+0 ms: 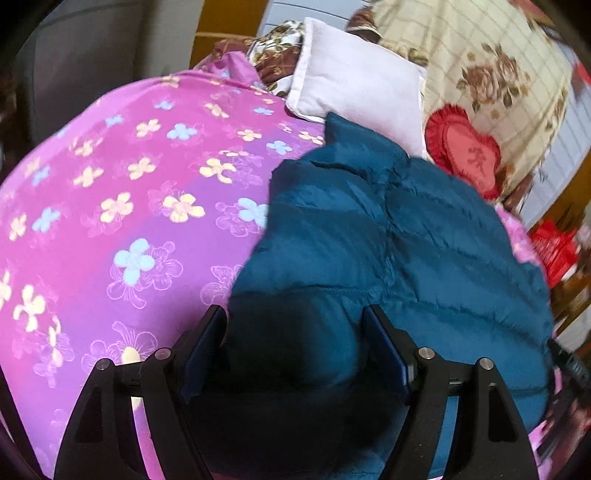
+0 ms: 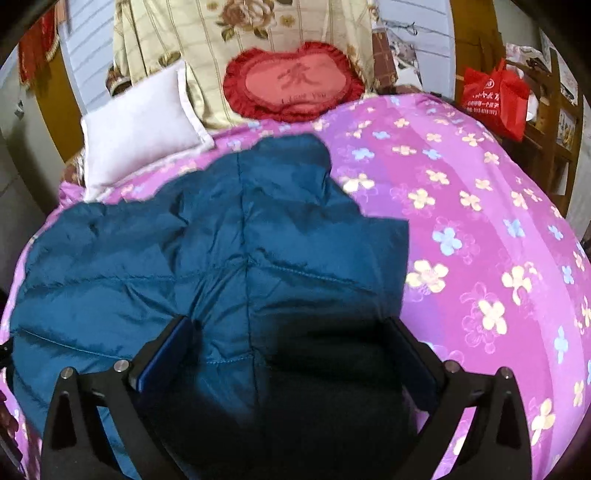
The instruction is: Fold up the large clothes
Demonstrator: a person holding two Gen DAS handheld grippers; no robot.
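Note:
A teal quilted puffer jacket (image 1: 399,240) lies spread on a bed with a pink-purple flowered cover (image 1: 122,192). My left gripper (image 1: 295,317) is open, its fingers straddling the jacket's near left edge, just above the fabric. In the right wrist view the same jacket (image 2: 221,251) lies on the cover (image 2: 480,221). My right gripper (image 2: 291,328) is open, hovering over the jacket's near right part, where dark fabric sits between the fingers. Neither gripper pinches the cloth.
A white pillow (image 2: 140,136) and a red heart cushion (image 2: 295,88) lie at the head of the bed against a floral cream blanket (image 2: 240,33). A red bag (image 2: 495,96) hangs on a wooden shelf at the right.

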